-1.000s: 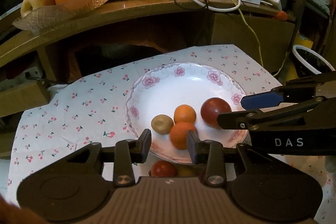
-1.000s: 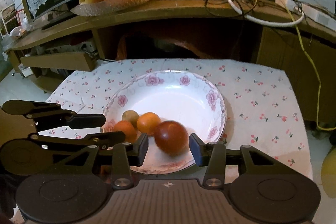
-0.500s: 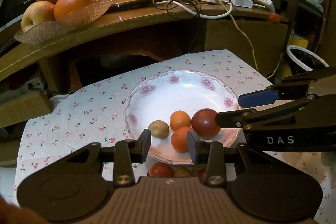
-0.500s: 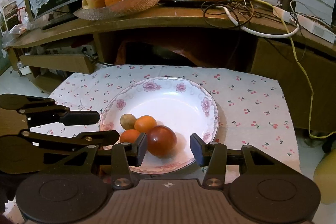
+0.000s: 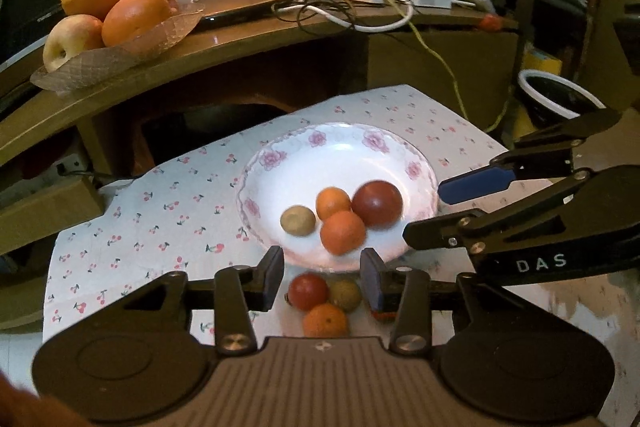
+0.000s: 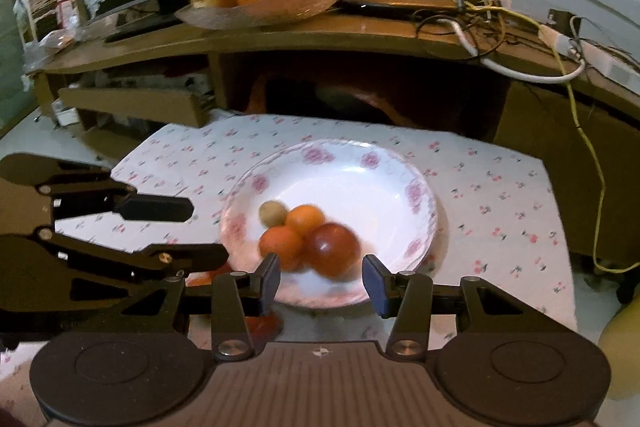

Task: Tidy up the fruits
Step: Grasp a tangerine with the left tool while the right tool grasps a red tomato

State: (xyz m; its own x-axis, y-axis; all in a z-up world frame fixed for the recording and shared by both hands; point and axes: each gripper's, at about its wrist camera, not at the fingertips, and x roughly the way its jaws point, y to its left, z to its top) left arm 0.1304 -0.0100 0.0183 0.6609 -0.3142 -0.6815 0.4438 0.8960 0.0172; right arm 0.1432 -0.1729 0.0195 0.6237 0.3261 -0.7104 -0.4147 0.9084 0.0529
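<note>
Four small fruits sit clustered in the flowered plate (image 5: 416, 171) (the red one (image 5: 377, 203) biggest). Both the left gripper (image 5: 322, 277) and right gripper (image 6: 322, 279) hang spread, holding nothing, just short of its rim.

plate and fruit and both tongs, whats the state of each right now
plate: upright on the cloth, four fruits in it
dark red fruit: in the plate, touching both oranges
two oranges: in the plate, touching
small tan fruit: in the plate, left of the oranges
three loose fruits: on the cloth before the plate, not in it
left tongs: open, empty
right tongs: open, empty
</note>
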